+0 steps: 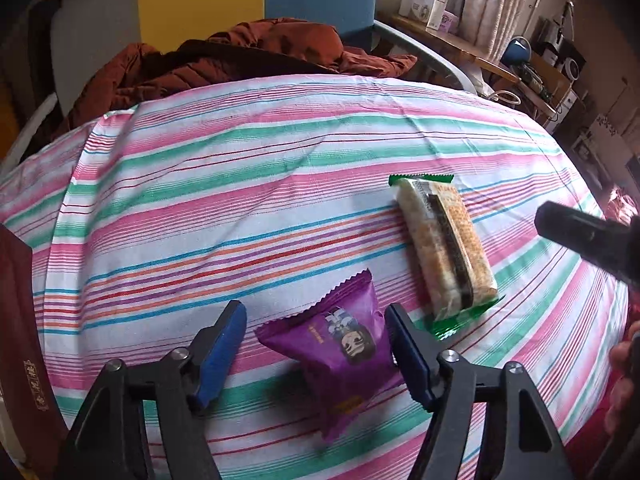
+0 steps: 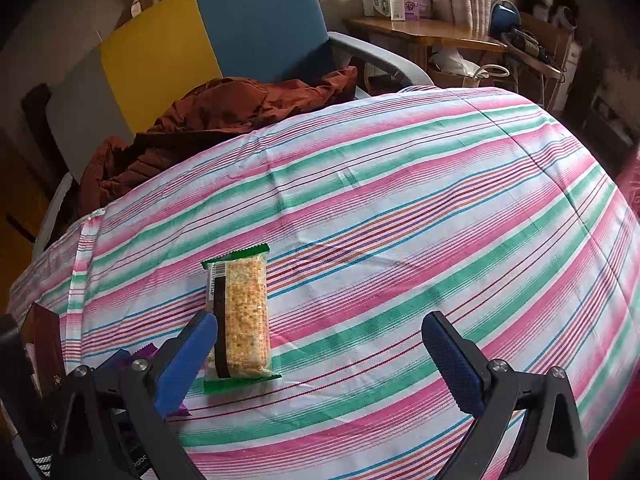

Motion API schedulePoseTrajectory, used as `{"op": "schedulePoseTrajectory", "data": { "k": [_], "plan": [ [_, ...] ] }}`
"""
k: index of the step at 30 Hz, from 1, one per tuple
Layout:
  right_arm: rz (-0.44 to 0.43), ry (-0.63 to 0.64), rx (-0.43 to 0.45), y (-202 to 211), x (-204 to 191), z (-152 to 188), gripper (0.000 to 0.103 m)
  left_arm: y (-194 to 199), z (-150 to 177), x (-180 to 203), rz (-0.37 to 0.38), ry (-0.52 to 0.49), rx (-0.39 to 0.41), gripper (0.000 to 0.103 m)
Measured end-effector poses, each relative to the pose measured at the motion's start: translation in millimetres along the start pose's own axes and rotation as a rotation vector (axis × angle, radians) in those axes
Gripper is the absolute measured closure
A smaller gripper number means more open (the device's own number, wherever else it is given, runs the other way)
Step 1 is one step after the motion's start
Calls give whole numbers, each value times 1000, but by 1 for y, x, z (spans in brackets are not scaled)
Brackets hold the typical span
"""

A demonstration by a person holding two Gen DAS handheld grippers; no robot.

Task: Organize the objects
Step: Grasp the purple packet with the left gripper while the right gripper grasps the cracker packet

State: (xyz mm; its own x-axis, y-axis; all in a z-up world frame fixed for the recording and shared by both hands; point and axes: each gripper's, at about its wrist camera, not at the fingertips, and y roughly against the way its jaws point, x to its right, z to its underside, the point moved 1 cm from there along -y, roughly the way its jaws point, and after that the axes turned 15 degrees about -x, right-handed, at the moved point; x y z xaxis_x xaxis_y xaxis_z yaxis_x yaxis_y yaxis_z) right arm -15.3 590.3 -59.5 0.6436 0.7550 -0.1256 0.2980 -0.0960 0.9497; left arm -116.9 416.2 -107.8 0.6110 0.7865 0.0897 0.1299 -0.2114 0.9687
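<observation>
A purple snack packet (image 1: 332, 352) lies on the striped cloth (image 1: 280, 184). My left gripper (image 1: 314, 316) is open, one blue pad on each side of the packet, and the right pad is close to its edge. To the right of the packet lies a clear, green-ended cracker bar (image 1: 444, 248). In the right wrist view my right gripper (image 2: 320, 320) is open over bare cloth. Its left finger (image 2: 188, 356) overlaps the left side of the cracker bar (image 2: 244, 316). Corners of the purple packet (image 2: 146, 350) peek out behind that finger.
A dark red box (image 1: 16, 320) stands at the cloth's left edge. A rust-brown jacket (image 1: 240, 56) is heaped on the blue and yellow chair (image 2: 260, 20) behind. A wooden desk (image 2: 420, 32) with cartons is at the far right. A hand (image 1: 622, 364) shows at the right border.
</observation>
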Motion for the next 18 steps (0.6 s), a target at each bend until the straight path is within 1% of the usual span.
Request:
{"op": "schedulePoseTrajectory", "data": {
  "k": [3, 5, 7, 8, 10, 15, 18],
  "plan": [
    [33, 56, 0, -2, -10, 2, 0, 1, 3, -3, -3, 1, -3, 33],
    [51, 81, -1, -4, -14, 4, 0, 3, 6, -6, -16, -2, 0, 41],
    [55, 97, -8, -6, -17, 5, 0, 5, 11, -11, -39, -7, 17, 57],
    [55, 101, -12, -7, -18, 6, 0, 7, 14, -14, -36, -6, 24, 59],
    [55, 110, -24, -9, -20, 7, 0, 9, 19, -19, -15, -6, 27, 60],
    [34, 123, -50, -11, -28, 6, 1, 11, 26, -23, 8, -5, 33, 59],
    [54, 144, -79, -18, -40, 2, 3, 11, 27, -23, 9, -19, 36, 59]
  ]
}}
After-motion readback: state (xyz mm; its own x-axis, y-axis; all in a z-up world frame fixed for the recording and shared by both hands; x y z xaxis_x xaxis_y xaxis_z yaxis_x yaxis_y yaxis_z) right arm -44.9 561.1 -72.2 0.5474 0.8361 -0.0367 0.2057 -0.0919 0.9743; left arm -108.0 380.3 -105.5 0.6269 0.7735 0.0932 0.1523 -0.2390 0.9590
